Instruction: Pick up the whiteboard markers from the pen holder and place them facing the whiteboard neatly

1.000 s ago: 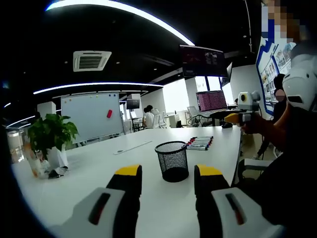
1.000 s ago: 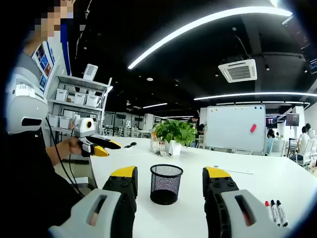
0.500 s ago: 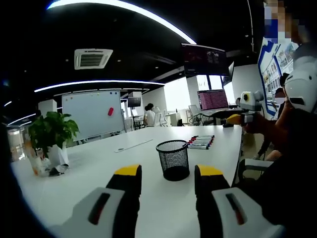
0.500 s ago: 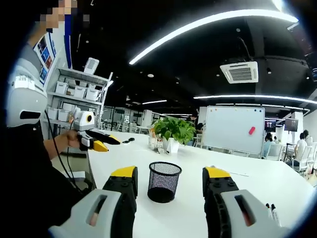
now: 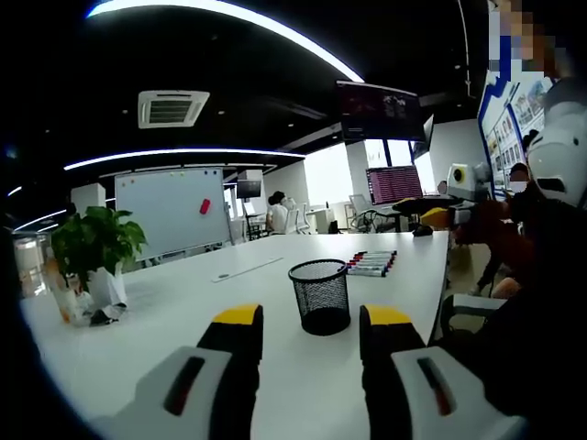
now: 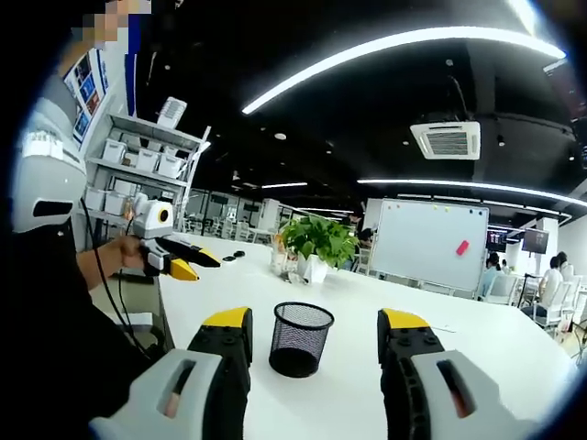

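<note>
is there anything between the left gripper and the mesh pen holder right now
Nothing visible. In the left gripper view the left gripper hovers open, with only bare white table between it and the mesh pen holder.

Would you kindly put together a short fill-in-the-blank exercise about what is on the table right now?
1. The mesh pen holder stands upright and looks ____ inside.
2. The markers lie side by side in a ____ on the white table.
3. The left gripper has its jaws ____ and holds nothing.
4. The potted plant stands on the table, and behind it is the ____.

Missing words: empty; row; open; whiteboard
</note>
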Tool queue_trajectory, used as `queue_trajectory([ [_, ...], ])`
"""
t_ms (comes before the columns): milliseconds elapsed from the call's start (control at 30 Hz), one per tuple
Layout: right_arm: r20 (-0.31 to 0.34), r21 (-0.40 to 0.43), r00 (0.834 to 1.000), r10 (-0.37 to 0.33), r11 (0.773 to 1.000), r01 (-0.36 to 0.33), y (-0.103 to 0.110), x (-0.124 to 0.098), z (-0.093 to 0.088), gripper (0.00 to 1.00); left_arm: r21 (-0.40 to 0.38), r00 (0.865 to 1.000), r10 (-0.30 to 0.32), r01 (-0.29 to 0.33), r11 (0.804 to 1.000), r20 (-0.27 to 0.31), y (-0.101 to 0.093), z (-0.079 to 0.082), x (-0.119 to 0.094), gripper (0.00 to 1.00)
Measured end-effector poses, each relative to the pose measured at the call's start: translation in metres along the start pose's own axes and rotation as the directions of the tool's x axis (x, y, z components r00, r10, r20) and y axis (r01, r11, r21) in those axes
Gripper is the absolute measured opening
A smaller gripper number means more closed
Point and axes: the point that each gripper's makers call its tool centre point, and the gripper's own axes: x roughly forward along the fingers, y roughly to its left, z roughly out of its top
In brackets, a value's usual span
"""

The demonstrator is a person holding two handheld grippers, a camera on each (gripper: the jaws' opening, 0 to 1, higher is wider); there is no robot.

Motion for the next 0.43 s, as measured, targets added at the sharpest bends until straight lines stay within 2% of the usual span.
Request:
queue_trajectory([
  [67,-0.01,0.001,1.0,-0.011,1.0,0.011,-0.003,0.0,-0.002,0.58,0.035,0.998,0.067,-0.068,0.997,0.016,0.011,0.004,-0.003,0.4],
  [100,-0.011,0.003,1.0,-0.02,1.0,0.02,-0.006,-0.001,-0.002,0.58,0.039,0.997,0.072,-0.073,0.997,0.013,0.012,0.004,-0.003,0.39],
  [233,-0.013,0.016,0.999,-0.031,0.999,0.031,-0.01,-0.003,-0.003,0.57,0.016,0.998,0.063,-0.063,0.998,0.011,0.012,0.004,-0.004,0.39],
  [333,-0.07,-0.087,0.995,-0.068,0.994,0.062,-0.012,-0.002,-0.011,0.57,0.016,0.998,0.059,-0.059,0.998,0.0,0.01,0.002,-0.004,0.38],
  [433,-0.071,-0.102,0.996,-0.062,0.993,0.055,-0.007,0.001,-0.011,0.58,0.013,0.999,0.044,-0.044,0.999,-0.007,0.007,0.0,-0.002,0.38],
])
